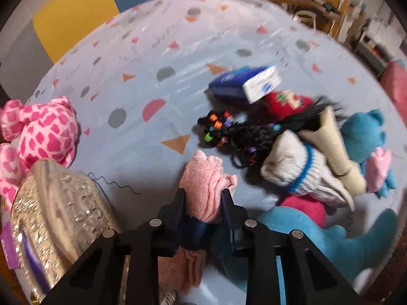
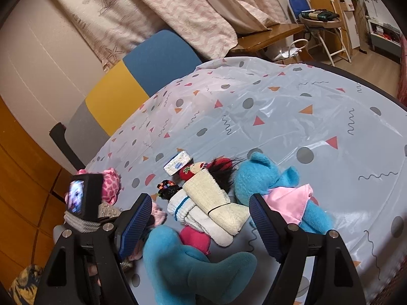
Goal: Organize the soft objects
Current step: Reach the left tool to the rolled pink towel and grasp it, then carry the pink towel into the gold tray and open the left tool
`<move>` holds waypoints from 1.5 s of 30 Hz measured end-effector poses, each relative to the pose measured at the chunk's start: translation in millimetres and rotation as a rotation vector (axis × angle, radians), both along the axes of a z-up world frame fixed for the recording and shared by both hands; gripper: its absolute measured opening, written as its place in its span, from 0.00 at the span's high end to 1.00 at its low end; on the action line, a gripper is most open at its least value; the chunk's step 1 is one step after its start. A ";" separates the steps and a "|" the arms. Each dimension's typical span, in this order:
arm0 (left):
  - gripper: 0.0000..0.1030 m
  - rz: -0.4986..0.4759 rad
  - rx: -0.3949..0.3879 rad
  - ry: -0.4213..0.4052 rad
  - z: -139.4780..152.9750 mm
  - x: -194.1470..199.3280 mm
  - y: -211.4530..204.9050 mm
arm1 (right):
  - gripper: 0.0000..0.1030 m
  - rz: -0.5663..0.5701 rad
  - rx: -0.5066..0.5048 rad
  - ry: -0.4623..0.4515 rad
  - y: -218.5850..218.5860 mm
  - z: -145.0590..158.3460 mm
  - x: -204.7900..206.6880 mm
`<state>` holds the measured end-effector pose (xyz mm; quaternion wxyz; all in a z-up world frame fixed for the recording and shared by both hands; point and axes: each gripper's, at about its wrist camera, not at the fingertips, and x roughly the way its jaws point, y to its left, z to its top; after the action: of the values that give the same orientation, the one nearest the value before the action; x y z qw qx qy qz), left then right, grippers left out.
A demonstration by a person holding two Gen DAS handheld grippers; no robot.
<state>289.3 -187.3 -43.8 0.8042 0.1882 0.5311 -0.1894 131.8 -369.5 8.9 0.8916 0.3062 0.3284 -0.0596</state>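
My left gripper points steeply down at the table and is shut on a pink fluffy cloth, which bulges above the pads and hangs below them. To its right lies a heap: a white sock with blue stripes, a beige cloth, black braided hair with coloured beads and a blue plush. My right gripper stands open above the same heap, over the white sock and beige cloth, touching nothing. A teal plush lies under it.
A pink checked plush and a silvery sequin bag sit at the left. A tissue pack and a red knit item lie behind the heap. The patterned tablecloth stretches far and right. A chair stands behind.
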 end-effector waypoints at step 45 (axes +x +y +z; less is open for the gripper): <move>0.69 0.061 -0.347 0.059 -4.4 -208.9 120.7 | 0.13 0.557 -0.375 0.263 122.0 -20.7 20.2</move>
<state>80.4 -66.6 -48.2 0.8140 0.0251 0.5192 -0.2592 152.0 -247.5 -11.8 0.8645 0.0256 0.4944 0.0874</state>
